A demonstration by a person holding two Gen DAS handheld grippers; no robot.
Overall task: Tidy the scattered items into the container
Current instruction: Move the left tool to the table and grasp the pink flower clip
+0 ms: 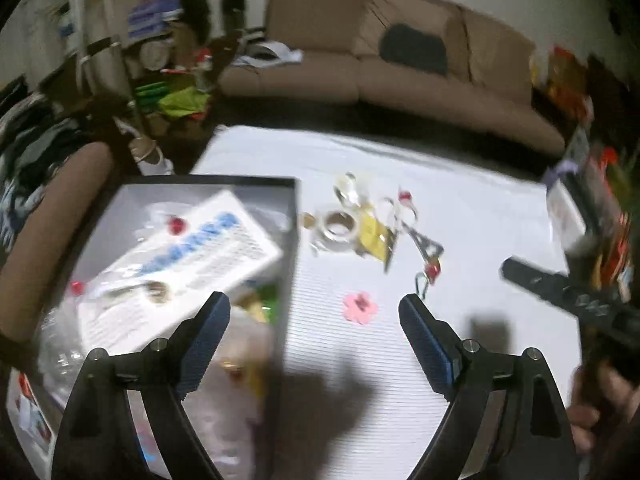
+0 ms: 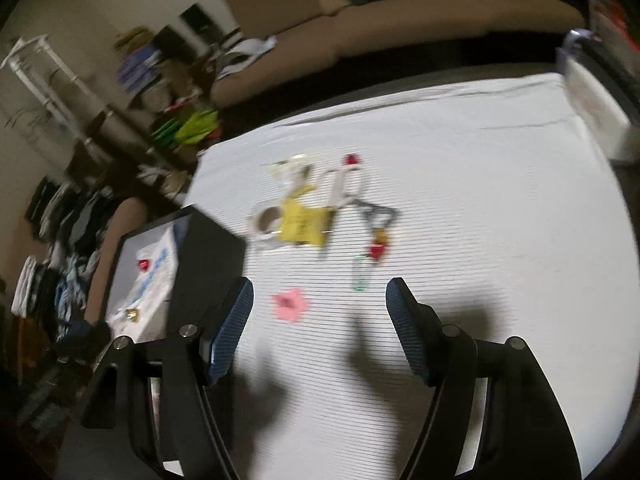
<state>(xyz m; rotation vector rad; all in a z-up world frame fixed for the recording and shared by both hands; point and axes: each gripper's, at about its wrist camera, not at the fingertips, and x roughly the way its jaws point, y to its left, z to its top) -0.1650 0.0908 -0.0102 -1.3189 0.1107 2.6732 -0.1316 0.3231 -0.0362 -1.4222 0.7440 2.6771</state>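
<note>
Both tools hang empty with jaws wide over the white-covered table (image 1: 460, 216): the left tool (image 1: 314, 308) partly above the dark container (image 1: 290, 240) at the left, already holding a white booklet (image 1: 192, 252), the right tool (image 2: 320, 296) nearer the loose things. The pink flower-shaped piece (image 2: 291, 303) lies nearest, flat and light, best pinched at an edge. Farther off, the tape roll (image 2: 267, 220) looks stiff and easy to grip across its ring; the yellow packet (image 2: 304, 226) seems thin and floppy.
</note>
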